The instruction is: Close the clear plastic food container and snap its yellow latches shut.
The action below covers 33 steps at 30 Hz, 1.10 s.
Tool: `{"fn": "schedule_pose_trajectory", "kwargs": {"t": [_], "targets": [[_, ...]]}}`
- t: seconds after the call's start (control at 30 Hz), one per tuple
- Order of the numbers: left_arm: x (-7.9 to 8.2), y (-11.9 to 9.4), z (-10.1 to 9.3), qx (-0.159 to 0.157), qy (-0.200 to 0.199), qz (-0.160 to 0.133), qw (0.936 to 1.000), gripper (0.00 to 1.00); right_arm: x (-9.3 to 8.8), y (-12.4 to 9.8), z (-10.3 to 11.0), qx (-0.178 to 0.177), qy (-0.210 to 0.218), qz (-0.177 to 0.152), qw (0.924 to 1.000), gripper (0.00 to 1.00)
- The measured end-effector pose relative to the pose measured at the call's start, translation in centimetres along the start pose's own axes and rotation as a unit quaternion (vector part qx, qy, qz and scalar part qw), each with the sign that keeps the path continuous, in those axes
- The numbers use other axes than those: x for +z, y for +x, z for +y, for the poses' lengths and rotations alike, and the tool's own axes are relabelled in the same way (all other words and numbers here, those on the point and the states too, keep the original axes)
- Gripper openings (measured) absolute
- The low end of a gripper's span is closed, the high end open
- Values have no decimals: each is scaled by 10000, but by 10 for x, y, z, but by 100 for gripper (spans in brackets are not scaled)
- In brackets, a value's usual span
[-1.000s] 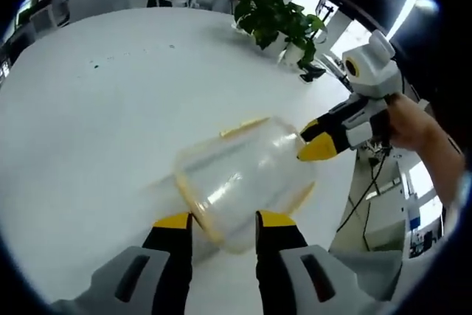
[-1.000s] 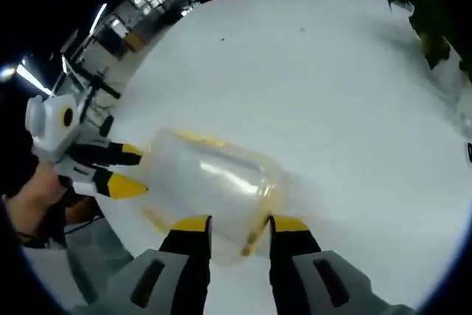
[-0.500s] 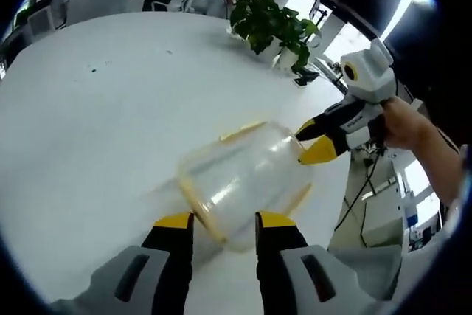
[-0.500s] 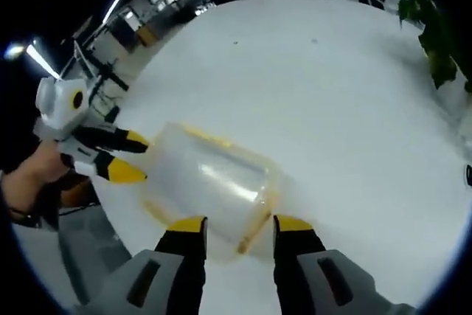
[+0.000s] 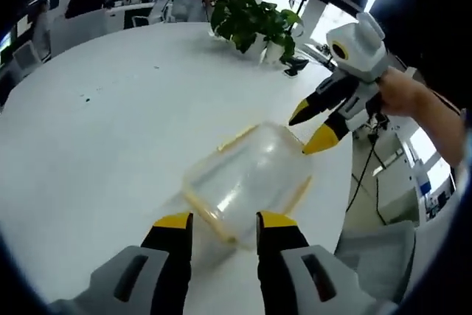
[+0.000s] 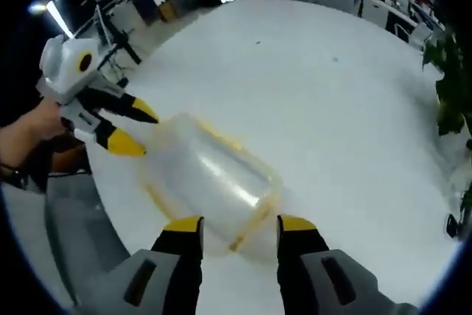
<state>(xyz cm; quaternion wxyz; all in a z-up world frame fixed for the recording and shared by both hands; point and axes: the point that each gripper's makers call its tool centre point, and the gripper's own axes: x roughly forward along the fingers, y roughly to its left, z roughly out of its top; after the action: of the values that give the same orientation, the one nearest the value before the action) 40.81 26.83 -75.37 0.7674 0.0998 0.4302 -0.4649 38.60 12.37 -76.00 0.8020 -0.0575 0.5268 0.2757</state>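
Note:
The clear plastic container (image 5: 247,182) lies on the white table (image 5: 96,130) near its edge, with yellow latches (image 5: 240,136) along its sides. My left gripper (image 5: 223,220) is open, its jaws on either side of the container's near end. My right gripper (image 5: 310,129) enters from the right, open, its lower tip close to the container's far corner. In the right gripper view the container (image 6: 210,178) sits just beyond my open right gripper (image 6: 240,223). There my left gripper (image 6: 136,130) hovers at the container's far end. I cannot tell whether the latches are snapped.
Potted plants (image 5: 254,23) stand at the table's far side and show at the edge as plant leaves (image 6: 450,71). The table edge (image 5: 346,182) runs just right of the container, with floor and cables beyond. Office desks and chairs lie in the background.
Both views have pulled back and tilted a little. The right gripper has risen slightly from the container's far corner. The container has stayed in place on the table.

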Motion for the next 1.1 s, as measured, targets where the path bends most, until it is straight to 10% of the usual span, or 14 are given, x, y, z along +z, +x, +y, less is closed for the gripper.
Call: {"fn": "schedule_pose_trajectory", "kwargs": {"t": [1.1], "targets": [[12,-4,-3,-301,1970,514,9786,33,3,2,16,169,-1868,618,9803,35]]}}
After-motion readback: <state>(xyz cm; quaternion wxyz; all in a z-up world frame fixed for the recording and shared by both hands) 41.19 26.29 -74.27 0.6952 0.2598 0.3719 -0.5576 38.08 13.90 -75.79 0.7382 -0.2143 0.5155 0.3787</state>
